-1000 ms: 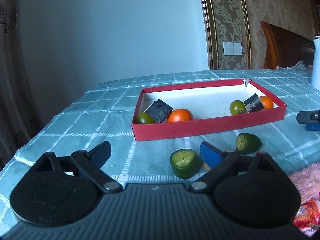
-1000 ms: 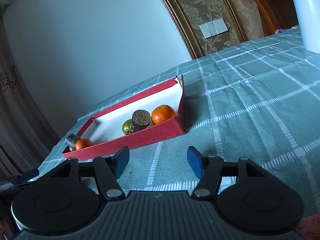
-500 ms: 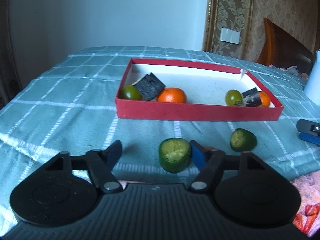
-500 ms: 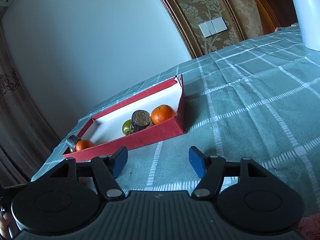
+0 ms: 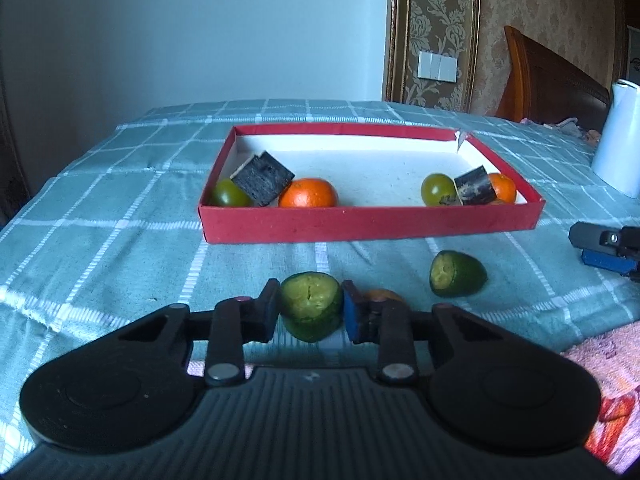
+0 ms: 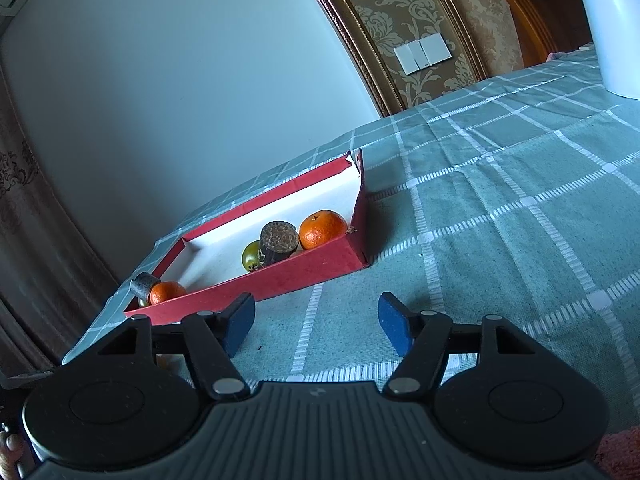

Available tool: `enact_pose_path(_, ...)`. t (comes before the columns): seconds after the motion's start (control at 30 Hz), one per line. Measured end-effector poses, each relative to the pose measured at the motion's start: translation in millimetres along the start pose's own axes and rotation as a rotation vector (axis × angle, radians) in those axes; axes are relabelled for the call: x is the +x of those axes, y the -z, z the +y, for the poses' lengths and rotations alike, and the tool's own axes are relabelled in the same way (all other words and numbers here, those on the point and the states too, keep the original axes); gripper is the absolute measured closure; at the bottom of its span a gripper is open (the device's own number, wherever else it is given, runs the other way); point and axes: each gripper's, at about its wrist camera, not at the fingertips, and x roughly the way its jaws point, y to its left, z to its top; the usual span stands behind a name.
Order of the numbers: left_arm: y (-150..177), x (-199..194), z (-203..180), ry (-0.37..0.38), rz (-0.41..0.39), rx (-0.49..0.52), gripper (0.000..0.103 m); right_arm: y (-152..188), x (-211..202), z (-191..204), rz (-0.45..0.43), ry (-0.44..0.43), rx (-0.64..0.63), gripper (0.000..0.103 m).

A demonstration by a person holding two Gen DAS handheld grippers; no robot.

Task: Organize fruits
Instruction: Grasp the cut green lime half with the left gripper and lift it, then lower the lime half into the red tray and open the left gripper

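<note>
Up close in the left wrist view, the left gripper was clamped on a cut green fruit, both pads pressed against its sides, low over the checked teal tablecloth. A second cut green fruit lay on the cloth to the right, and a sliver of something orange showed behind the right pad. Beyond them sat a red tray with a green tomato, dark block and mandarin at its left end. From the right wrist view, the right gripper hung with jaws parted and nothing between them, over bare cloth just short of the tray's near wall.
</note>
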Motion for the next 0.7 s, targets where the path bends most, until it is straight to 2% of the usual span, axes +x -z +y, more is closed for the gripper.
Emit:
enact_pose_path(0.2, -28, -21, -1, -0.016, -0.093, -0.004, 0.074, 1, -1, 0, -0.003, 0.000, -0.001, 0.030)
enact_pose_path(0.37, -61, -14, -17, -0.028, -0.144, 0.043, 0.074, 1, -2, -1, -0.006, -0.002, 0.004, 0.030)
enact_pose_path(0.5, -83, 15, -28, -0.056, -0.132, 0.060, 0.074, 1, -2, -1, -0.006, -0.003, 0.006, 0.030)
enact_pose_path(0.7, -98, 72, -29, -0.097, -0.053, 0.036, 0.074, 0, 0, -2, -0.001, -0.013, 0.007, 0.030)
